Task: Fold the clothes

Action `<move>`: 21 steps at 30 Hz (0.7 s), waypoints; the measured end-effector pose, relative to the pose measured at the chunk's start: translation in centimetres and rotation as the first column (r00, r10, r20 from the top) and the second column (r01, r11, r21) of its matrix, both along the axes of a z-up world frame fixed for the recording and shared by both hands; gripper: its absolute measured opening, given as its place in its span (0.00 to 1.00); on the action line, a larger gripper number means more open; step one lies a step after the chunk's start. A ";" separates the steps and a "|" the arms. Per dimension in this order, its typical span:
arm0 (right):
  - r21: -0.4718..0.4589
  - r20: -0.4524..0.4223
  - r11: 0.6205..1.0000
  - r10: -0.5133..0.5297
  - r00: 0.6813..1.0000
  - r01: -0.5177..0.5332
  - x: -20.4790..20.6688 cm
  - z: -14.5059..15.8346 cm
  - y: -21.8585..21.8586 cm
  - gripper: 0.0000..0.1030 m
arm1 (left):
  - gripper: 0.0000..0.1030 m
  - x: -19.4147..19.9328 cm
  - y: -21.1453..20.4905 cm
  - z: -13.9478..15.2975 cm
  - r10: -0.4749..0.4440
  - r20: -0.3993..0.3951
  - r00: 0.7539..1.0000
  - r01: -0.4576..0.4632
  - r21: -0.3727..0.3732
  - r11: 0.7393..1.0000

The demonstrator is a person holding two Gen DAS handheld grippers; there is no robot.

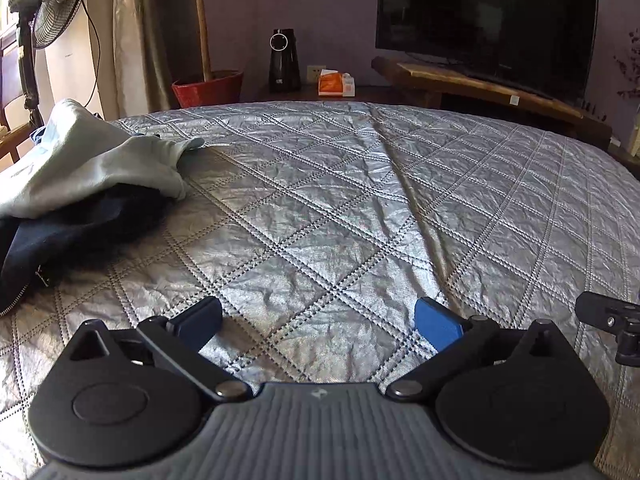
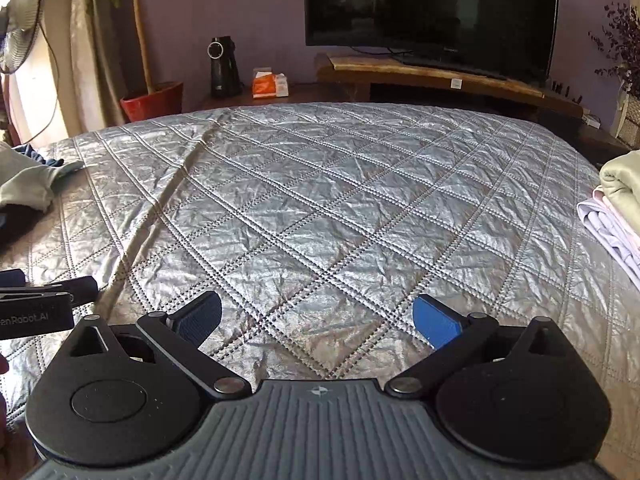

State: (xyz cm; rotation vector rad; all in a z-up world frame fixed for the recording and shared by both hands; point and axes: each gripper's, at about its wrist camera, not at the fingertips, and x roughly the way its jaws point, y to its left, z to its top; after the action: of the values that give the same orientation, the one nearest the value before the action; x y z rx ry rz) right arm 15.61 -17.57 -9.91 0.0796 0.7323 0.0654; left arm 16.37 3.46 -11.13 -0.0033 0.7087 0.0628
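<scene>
A heap of unfolded clothes lies at the bed's left side: a pale grey-green garment [image 1: 92,164] draped over a dark navy one [image 1: 68,240] with a zipper. In the right wrist view the same pale garment [image 2: 28,184] shows at the far left. Folded clothes [image 2: 616,204] are stacked at the bed's right edge. My left gripper [image 1: 318,322] hovers over bare quilt, open, nothing between its blue pads. My right gripper [image 2: 318,320] is open too, over bare quilt in the middle of the bed. Each gripper shows at the edge of the other's view.
The silver quilted bedspread [image 2: 320,208] fills both views. Beyond the bed's far edge stand a TV [image 2: 432,12] on a wooden bench, a red plant pot [image 2: 152,100], a black appliance [image 2: 224,68], an orange tissue box [image 2: 270,84] and a standing fan [image 1: 60,4].
</scene>
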 end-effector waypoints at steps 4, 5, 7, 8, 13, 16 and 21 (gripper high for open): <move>-0.035 0.025 0.999 0.041 0.999 -0.040 -0.5 -0.2 1.3 0.99 | 1.00 0.1 0.1 -0.2 -0.006 0.006 1.000 0.006 0.005 1.000; -0.064 0.027 0.997 0.048 0.998 -0.047 -0.7 -0.4 1.8 0.99 | 1.00 0.2 0.1 -0.2 -0.008 0.006 1.000 0.008 0.006 1.000; -0.092 0.033 0.995 0.035 0.999 -0.032 -0.5 -0.4 2.1 1.00 | 1.00 0.2 0.1 -0.3 -0.008 0.007 1.000 0.008 0.006 1.000; -0.094 0.032 0.995 0.022 0.999 -0.019 -0.4 -0.4 2.0 1.00 | 1.00 0.2 0.2 -0.3 -0.008 0.007 1.000 0.008 0.006 1.000; -0.094 0.023 0.994 -0.048 0.999 0.050 0.6 -0.4 0.9 1.00 | 1.00 0.2 0.2 -0.4 -0.008 0.009 1.000 0.008 0.007 1.000; -0.092 0.021 0.993 -0.069 0.997 0.071 0.7 -0.5 0.7 1.00 | 1.00 0.2 0.2 -0.4 -0.008 0.009 1.000 0.008 0.007 1.000; -0.087 0.021 0.994 -0.067 0.998 0.068 0.7 -0.5 0.7 1.00 | 1.00 0.3 0.2 -0.3 -0.008 0.010 1.000 0.008 0.008 1.000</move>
State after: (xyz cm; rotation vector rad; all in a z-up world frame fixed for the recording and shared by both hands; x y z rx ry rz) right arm 16.27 -16.89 -10.42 0.0201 0.7128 -0.0305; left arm 16.63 3.66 -11.43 0.0067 0.6980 0.0578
